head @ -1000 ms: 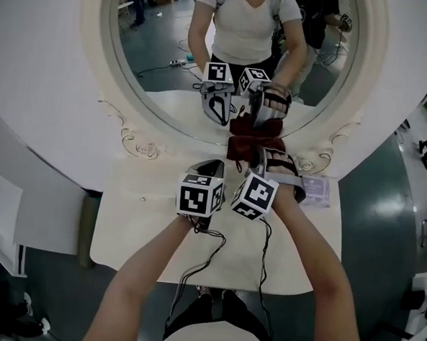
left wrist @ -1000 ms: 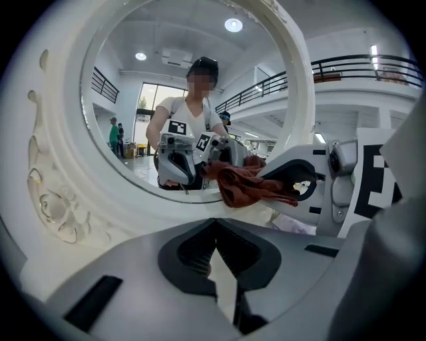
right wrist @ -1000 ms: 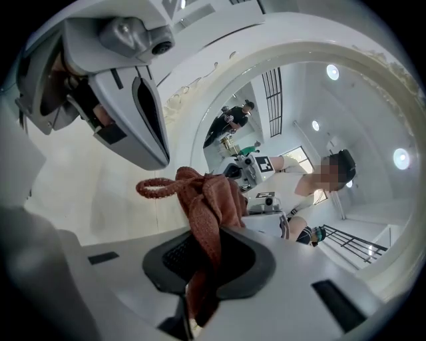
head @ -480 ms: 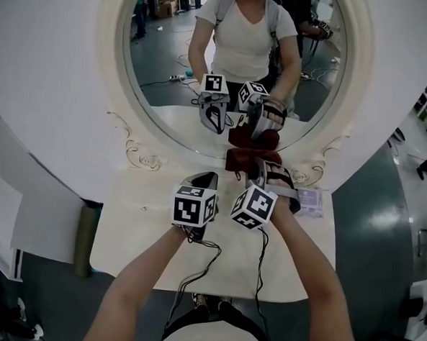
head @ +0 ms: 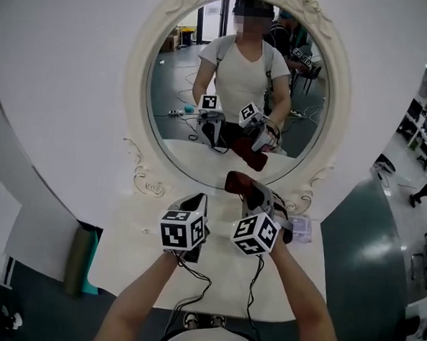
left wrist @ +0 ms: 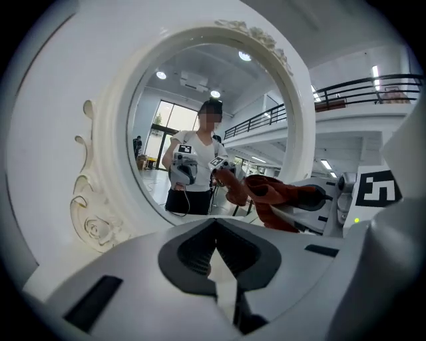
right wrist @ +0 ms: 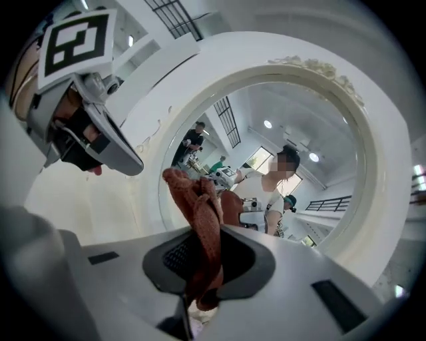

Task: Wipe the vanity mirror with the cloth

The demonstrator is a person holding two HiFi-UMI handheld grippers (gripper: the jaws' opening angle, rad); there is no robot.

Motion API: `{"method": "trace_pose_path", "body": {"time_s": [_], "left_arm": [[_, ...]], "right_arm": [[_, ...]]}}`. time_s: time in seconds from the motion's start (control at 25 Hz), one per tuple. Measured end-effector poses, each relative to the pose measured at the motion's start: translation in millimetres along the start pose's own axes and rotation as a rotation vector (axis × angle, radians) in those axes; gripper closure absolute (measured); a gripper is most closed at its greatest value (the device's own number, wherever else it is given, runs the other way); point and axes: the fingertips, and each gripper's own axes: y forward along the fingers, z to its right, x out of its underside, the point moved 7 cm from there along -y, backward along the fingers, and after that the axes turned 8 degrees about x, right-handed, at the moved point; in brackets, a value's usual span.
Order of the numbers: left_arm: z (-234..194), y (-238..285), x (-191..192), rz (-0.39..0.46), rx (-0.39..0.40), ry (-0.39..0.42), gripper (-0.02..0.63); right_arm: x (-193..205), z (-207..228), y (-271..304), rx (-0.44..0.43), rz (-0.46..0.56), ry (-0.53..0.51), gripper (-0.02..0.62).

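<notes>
The oval vanity mirror (head: 237, 81) stands upright in a cream carved frame (head: 139, 104) at the back of the white table. My right gripper (head: 254, 195) is shut on a dark red cloth (head: 239, 182), held bunched in front of the frame's lower edge, a short way off the glass. The cloth's reflection (head: 256, 159) shows apart from it. In the right gripper view the cloth (right wrist: 200, 213) stands up out of the closed jaws. My left gripper (head: 196, 202) hangs beside it to the left, shut and empty, with its jaws meeting (left wrist: 216, 256) below the mirror (left wrist: 200, 133).
A small clear packet (head: 301, 228) lies on the white table (head: 136, 262) right of my right hand. A dark green object (head: 78, 257) stands off the table's left edge. Thin cables trail from both grippers toward me. The glass reflects a person and a large hall.
The head view has tilted up, so the whole mirror now shows. The cloth touched its reflection at the glass's lower edge before and now sits apart from it.
</notes>
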Motion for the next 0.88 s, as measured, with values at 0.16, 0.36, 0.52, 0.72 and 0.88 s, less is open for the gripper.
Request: {"method": "trace_pose_path", "body": {"time_s": [0.16,0.36,0.52,0.72,0.88], "left_arm": [[1.6,-19.0,-4.5,0.057,-0.031,0.030,0.595],[4.4,-38.2,7.5,0.088,-0.047,0.037,0.595],[6.9,-47.2,29.0,0.071,-0.035,0.039,0.595],[8.5,-60.5,59.1,0.022,-0.011,0.037,0.595],[13.9,-76.3,70.2,0.029,0.011,0.048,0.595]], "right_arm": [[0.1,-3.4,-18.3,-0.019,-0.012,0.150,0.535],[15.6,-15.1,-38.0,-0.063,-0.051,0.426,0.535],[34.8,-28.8,-50.0,-0.073,-0.068,0.616,0.535],[51.3,-49.5,-73.5,-0.061,-0.098,0.775,0.535],[53.5,-61.7,-96.0,-0.039,-0.078,0.851,0.535]]}}
